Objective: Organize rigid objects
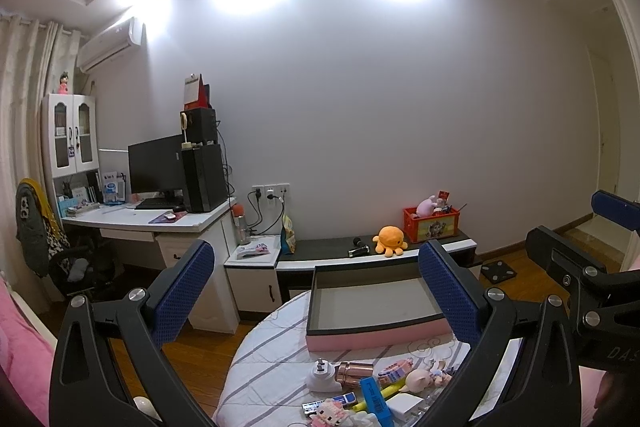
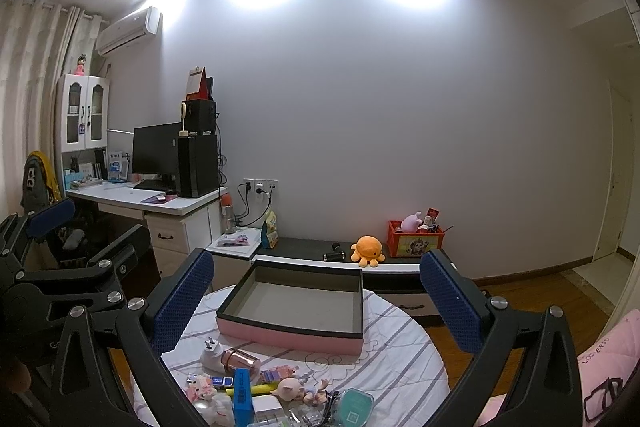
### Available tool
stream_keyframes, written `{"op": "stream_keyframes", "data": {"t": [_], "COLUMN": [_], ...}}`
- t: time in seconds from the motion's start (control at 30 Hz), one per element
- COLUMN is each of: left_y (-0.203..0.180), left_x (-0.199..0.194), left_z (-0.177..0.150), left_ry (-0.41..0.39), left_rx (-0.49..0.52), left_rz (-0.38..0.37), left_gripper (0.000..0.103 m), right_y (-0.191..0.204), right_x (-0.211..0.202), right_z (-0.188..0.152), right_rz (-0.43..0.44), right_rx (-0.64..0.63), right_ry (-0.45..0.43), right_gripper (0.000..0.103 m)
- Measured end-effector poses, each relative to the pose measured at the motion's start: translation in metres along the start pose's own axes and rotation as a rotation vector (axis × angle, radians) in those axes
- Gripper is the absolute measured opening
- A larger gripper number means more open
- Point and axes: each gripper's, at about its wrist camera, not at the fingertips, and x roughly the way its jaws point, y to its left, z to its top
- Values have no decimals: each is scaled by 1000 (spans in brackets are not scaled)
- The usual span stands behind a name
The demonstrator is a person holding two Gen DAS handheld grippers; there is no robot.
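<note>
Both claws are being held spread wide and empty above the near edge of the round tabletop with the white, grey-striped cloth. The left claw is being seen between its blue-padded fingers, and the right claw likewise.

Nearest the claws, the rigid objects are lying in a loose cluster: a blue rectangular box with white lettering, a yellow highlighter pen, a pink pig figurine, a white plug adapter touching a rose-gold metal cylinder, and a pink block-built toy. Beyond them, an open shallow box with pink sides, dark rim and grey interior is standing empty; nothing appears to have been placed in it yet.

Judged from this layout, one item is to be picked first. An outlying piece, such as the metal cylinder, is best approached from above, with the fingers straddling its narrow width, so that neighbours are not being disturbed; it may roll.

The right wrist view is showing a teal lidded case and clear plastic pieces at the near edge, which the left view is not showing. The left view is showing a black floor scale. Farther off, an orange plush octopus is sitting on a low cabinet.
</note>
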Motion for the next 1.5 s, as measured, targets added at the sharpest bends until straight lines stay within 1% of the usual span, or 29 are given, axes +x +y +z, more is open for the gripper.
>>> {"op": "stream_keyframes", "data": {"t": [0.67,0.9,1.07,1.2,1.23,1.27,1.33,1.4,1.43,1.5], "left_y": [0,2,3,11,15,17,24,28,29,28], "left_x": [-1,4,12,27,33,38,50,57,61,65], "left_z": [-2,-10,-27,-54,-65,-74,-96,-115,-130,-149], "left_ry": [5,19,29,89,121,143,211,255,291,331], "left_rx": [2,4,4,-4,-9,-10,-10,-16,-23,-35], "left_rz": [0,-8,-28,-23,-17,-18,-13,-7,-10,-34], "left_gripper": [103,103,103,103,103,103,103,103,103,103], "right_y": [0,-2,-6,-14,-17,-20,-26,-31,-35,-43], "right_x": [2,7,15,28,32,38,47,55,60,66], "right_z": [4,1,-8,-29,-36,-47,-67,-86,-98,-119], "right_rz": [0,1,0,-8,-16,-19,-23,-37,-44,-41], "right_rx": [-5,-7,-10,-18,-15,-12,-3,9,19,35], "right_ry": [19,37,62,113,133,157,201,244,272,311], "right_gripper": [103,103,103,103,103,103,103,103,103,103]}}
